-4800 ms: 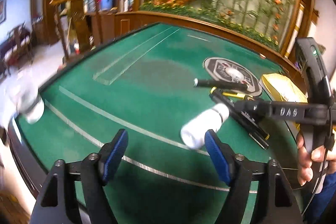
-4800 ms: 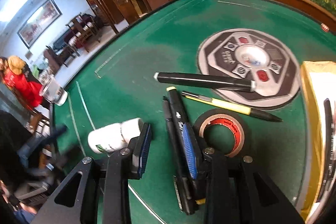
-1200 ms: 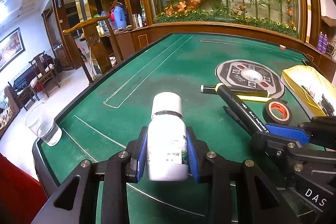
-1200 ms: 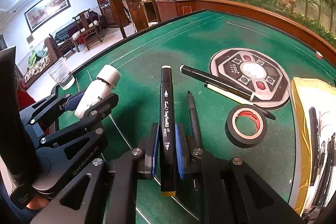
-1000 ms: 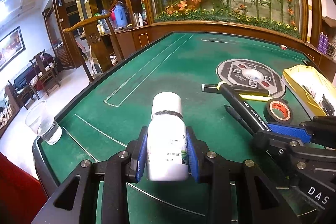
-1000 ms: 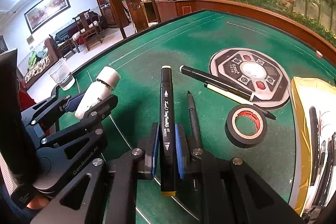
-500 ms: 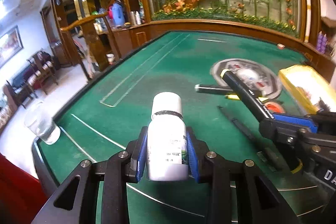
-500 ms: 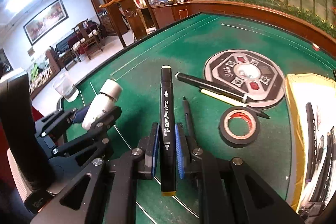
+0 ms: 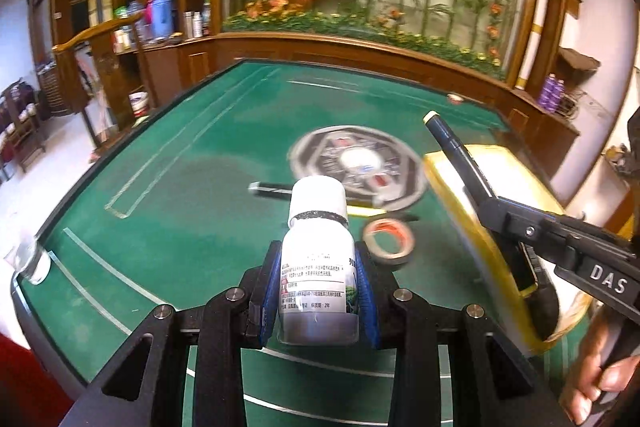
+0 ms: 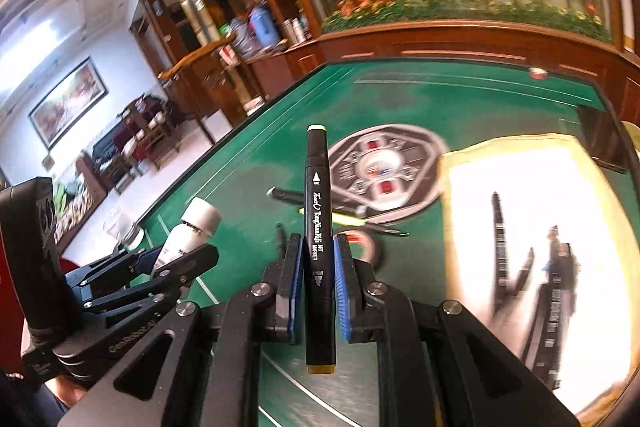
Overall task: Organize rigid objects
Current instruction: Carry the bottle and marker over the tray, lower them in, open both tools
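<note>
Two objects, bottle point(image 9: 318, 259) and marker point(image 10: 319, 247), each between hand-held gripper pads.

Two wrist views, shared table point(image 9: 192, 163)

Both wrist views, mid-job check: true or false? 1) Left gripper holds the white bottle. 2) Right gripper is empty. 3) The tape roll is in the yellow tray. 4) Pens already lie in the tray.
1) True: the left gripper is shut on the white bottle.
2) False: the right gripper is shut on a black marker.
3) False: the tape roll lies on the green table, beside the yellow tray.
4) True: several dark pens lie in the tray, though blurred.
</note>
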Tool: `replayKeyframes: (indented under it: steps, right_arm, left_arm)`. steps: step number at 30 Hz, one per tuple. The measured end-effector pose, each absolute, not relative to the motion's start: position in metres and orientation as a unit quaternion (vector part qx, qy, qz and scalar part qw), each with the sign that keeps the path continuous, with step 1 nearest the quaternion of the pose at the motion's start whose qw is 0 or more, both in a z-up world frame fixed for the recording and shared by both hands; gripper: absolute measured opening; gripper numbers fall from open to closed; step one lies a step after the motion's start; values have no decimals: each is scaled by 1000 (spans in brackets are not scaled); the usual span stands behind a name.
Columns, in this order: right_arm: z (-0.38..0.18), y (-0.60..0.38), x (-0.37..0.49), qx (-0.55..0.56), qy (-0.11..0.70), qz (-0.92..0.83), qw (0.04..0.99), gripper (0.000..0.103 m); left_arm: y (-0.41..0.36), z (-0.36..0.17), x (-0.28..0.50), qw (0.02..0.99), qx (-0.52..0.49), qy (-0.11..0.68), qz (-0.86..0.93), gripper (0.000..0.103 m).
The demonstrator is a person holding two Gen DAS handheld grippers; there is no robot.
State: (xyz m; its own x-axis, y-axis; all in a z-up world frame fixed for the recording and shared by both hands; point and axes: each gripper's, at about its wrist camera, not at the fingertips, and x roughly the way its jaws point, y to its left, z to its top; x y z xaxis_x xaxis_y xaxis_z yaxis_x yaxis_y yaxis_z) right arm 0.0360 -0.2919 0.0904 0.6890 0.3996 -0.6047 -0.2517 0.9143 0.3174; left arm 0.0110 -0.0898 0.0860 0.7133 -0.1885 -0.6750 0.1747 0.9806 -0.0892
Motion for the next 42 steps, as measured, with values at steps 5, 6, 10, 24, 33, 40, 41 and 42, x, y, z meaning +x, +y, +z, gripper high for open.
replayKeyframes:
  steps: [5, 6, 10, 24, 33, 40, 41, 42]
  right_arm:
    - [92, -336, 29, 127, 346, 145, 918, 14]
    - [91, -346, 27, 133, 345, 136, 919, 14]
    - [88, -377, 21, 149, 341, 105, 922, 14]
    - [45, -437, 43, 192, 399, -16, 896, 14]
    - [38, -441, 44, 198, 416, -20, 888, 14]
    - [40, -444, 45, 197, 414, -33, 888, 16]
    - [41, -444, 44, 198, 412, -33, 889, 16]
    - [43, -444, 44, 197, 409, -33, 891, 16]
  left_arm:
    - [-130, 94, 16, 918, -6, 371, -137, 35]
    - [-137, 96, 17, 917, -6, 373, -144, 35]
    - [-175, 99, 23, 905, -6, 385, -179, 35]
    - [-273, 62, 50, 863, 7, 449, -230, 35]
    - [-278, 46, 52, 855, 7, 463, -233, 35]
    - [-279, 45, 50, 851, 1, 466, -242, 36]
    - [-278, 45, 50, 850, -1, 467, -243, 36]
    - [-277, 45, 50, 850, -3, 467, -244, 39]
